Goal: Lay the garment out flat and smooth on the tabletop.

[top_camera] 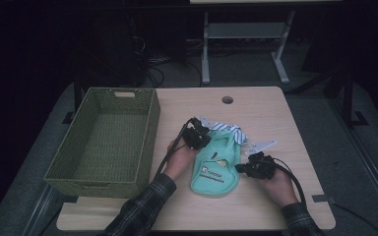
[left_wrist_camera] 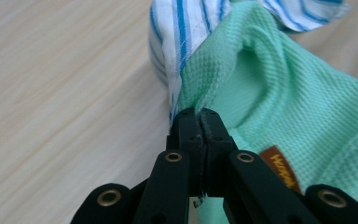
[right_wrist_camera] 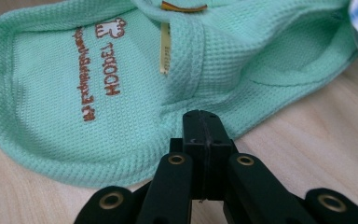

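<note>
A mint-green waffle-knit garment with brown lettering lies flat on the counter, its top edge touching striped cloth.

Looks like a lab / test room, not a home. Dark space w/ grey carpet floor. Light wood tabletop has a cable hole, office-desk type. Behind it a 2nd desk w/ white metal legs and loose cables on the floor. Black stand feet at right, prob. rig gear.
</note>
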